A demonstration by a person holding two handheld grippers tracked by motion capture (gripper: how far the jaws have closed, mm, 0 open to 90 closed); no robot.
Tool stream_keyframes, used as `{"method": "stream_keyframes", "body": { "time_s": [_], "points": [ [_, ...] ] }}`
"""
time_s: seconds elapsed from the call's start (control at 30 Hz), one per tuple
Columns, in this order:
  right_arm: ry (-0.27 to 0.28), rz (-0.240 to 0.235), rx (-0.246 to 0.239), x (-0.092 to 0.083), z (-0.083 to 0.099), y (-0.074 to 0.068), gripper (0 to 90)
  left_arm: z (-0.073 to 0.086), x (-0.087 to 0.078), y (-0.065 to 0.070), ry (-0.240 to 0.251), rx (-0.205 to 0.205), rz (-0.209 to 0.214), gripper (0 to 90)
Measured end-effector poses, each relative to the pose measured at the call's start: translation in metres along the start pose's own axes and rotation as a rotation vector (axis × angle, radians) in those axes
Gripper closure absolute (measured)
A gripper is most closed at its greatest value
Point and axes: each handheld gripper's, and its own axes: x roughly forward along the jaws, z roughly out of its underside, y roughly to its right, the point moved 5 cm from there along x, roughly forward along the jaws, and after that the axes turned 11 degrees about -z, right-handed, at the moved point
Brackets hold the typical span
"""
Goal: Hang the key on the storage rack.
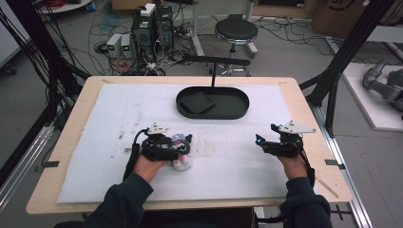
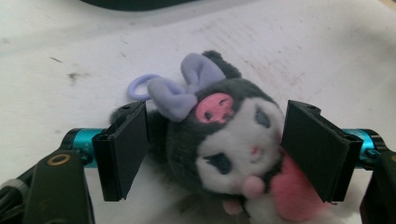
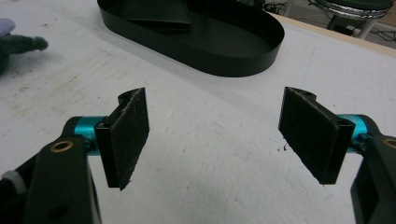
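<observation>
Between the two black jaws of the left gripper (image 2: pixel 212 149) lies a small plush toy (image 2: pixel 229 144), its grey and white head with a lilac bow filling most of the gap; the jaws stand wide, one pad just beside the toy's dark ear side and the other against its pink body side, though whether they press on it cannot be told. A lilac loop (image 2: pixel 140 86) sticks out from the toy's head, beyond the near jaw. Seen from the high view, the left gripper (image 1: pixel 183 145) rests low on the white mat (image 1: pixel 95 156) that covers the tabletop (image 1: pixel 71 123), with the plush toy (image 1: pixel 182 163) at its tip and partly under it. Well apart to that gripper's right, the right gripper (image 1: pixel 259 141) is held just above the mat, its jaws spread wide with nothing between them. Ahead of the right gripper (image 3: pixel 215 135), past bare mat, sits a black oval tray (image 3: pixel 243 60) with a flat dark square piece (image 3: pixel 159 14) lying in its far end. Beyond the tabletop stands a round stool (image 1: pixel 236 31).
</observation>
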Motion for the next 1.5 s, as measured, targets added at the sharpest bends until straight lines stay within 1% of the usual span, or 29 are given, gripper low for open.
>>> {"method": "stream_keyframes", "body": {
  "time_s": [0.07,0.17,0.27,0.33,0.37,0.4,0.43,0.5,0.53,0.57,0.63,0.67,0.73,0.77,0.8,0.83,0.9,0.97,1.0,1.03,1.07,1.1,1.17,1.23,1.27,1.37,1.4,1.43,1.5],
  "points": [
    [0.0,0.0,0.002,0.0,0.0,0.0,24.9,-0.001,0.004,0.001,0.004,-0.005,0.008,22.7],
    [0.002,-0.003,0.002,0.0,0.0,0.0,24.9,-0.002,0.005,0.002,-0.008,0.035,0.038,34.9],
    [0.005,0.002,0.001,-0.001,0.0,0.0,24.9,-0.005,0.003,-0.004,-0.024,0.052,0.085,42.9],
    [0.005,0.0,0.001,-0.001,0.0,0.0,24.9,-0.009,-0.001,-0.011,-0.018,0.089,0.112,44.7],
    [0.005,0.0,0.0,-0.002,0.0,0.0,24.9,-0.012,-0.004,-0.016,-0.008,0.112,0.136,44.8],
    [0.005,0.0,0.002,-0.002,0.0,0.0,24.9,-0.014,-0.006,-0.02,0.009,0.134,0.176,44.8],
    [0.006,0.0,0.002,-0.002,0.0,0.0,24.9,-0.016,-0.008,-0.026,0.004,0.157,0.206,44.6],
    [0.004,0.002,0.002,-0.001,0.0,0.0,24.9,-0.019,-0.011,-0.035,0.006,0.24,0.256,44.5],
    [0.004,0.0,0.005,-0.001,0.0,0.0,24.9,-0.019,-0.012,-0.038,-0.002,0.256,0.268,44.4],
    [0.004,-0.002,0.005,-0.001,0.0,0.0,24.9,-0.021,-0.013,-0.043,-0.007,0.27,0.299,44.4],
    [0.002,-0.001,0.003,0.0,0.0,0.0,24.9,-0.022,-0.014,-0.051,0.004,0.3,0.316,44.0],
    [0.0,0.0,0.003,0.0,0.0,0.0,24.9,-0.022,-0.013,-0.053,-0.004,0.278,0.316,43.0],
    [-0.003,0.002,0.006,-0.001,0.0,0.0,24.9,-0.019,-0.009,-0.053,-0.058,0.228,0.304,38.2],
    [-0.004,0.003,0.006,-0.001,0.001,0.0,24.9,-0.018,-0.008,-0.052,-0.073,0.227,0.287,36.7],
    [-0.002,0.003,0.007,-0.001,0.0,0.001,24.9,-0.017,-0.007,-0.049,-0.067,0.225,0.269,37.8],
    [0.0,0.003,0.009,-0.001,0.0,0.001,24.9,-0.017,-0.008,-0.047,-0.061,0.22,0.24,35.3],
    [-0.003,0.004,0.009,0.0,0.001,0.001,24.9,-0.019,-0.011,-0.044,-0.04,0.178,0.148,29.9],
    [-0.008,0.005,0.008,0.0,0.001,0.001,24.9,-0.021,-0.018,-0.041,-0.009,0.118,0.031,29.8],
    [-0.008,0.004,0.008,0.0,0.001,0.001,24.9,-0.021,-0.024,-0.037,0.012,0.059,-0.058,29.8],
    [-0.007,0.005,0.008,0.0,0.001,0.0,24.9,-0.02,-0.028,-0.034,0.021,0.023,-0.112,29.8],
    [-0.007,0.006,0.006,0.0,0.001,0.001,25.0,-0.018,-0.03,-0.03,0.025,0.01,-0.164,29.8],
    [-0.008,0.007,0.006,0.0,0.001,0.001,25.0,-0.016,-0.031,-0.025,0.029,0.02,-0.199,29.7],
    [-0.013,0.005,0.005,0.0,0.001,0.0,25.0,-0.012,-0.029,-0.018,0.023,0.025,-0.216,29.1],
    [-0.012,0.007,0.007,0.0,0.001,0.0,25.1,-0.007,-0.021,-0.015,-0.006,0.026,-0.22,29.1],
    [-0.011,0.006,0.001,0.0,0.001,0.0,25.2,-0.005,-0.017,-0.015,-0.013,0.014,-0.214,28.9],
    [-0.009,0.005,0.003,-0.001,0.001,0.001,25.3,-0.002,-0.01,-0.014,-0.024,-0.025,-0.18,26.7],
    [-0.008,0.006,0.008,-0.001,0.001,0.001,25.3,-0.002,-0.008,-0.013,-0.03,-0.027,-0.168,25.5],
    [-0.006,0.008,0.007,-0.001,0.001,0.001,25.3,-0.002,-0.007,-0.012,-0.04,-0.016,-0.151,25.5],
    [-0.006,0.008,0.009,-0.002,0.002,0.002,25.3,-0.002,-0.006,-0.011,-0.058,0.022,-0.095,33.7]
  ]
}}
